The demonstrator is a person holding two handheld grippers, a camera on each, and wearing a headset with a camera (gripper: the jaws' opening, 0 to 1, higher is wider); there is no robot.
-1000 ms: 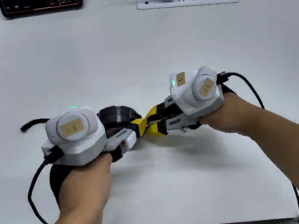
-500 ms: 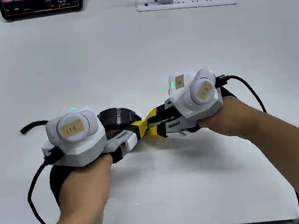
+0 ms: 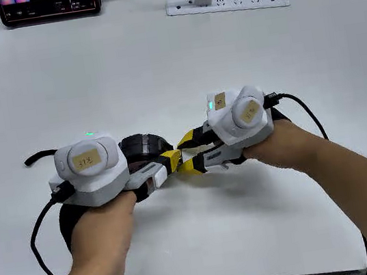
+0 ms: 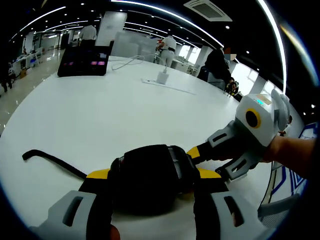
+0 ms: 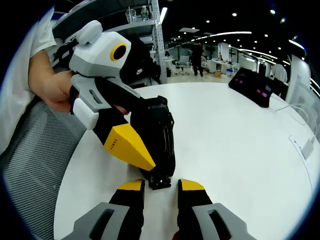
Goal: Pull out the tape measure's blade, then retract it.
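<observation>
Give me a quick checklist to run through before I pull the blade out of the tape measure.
1. Left gripper clamped on the tape measure body: ok.
2. Blade hook sitting between the right gripper fingers: ok.
3. Right fingers closed firmly on the hook: cannot tell.
4. Blade not yet pulled out: ok.
5. Strap lying away from the fingers: ok.
</observation>
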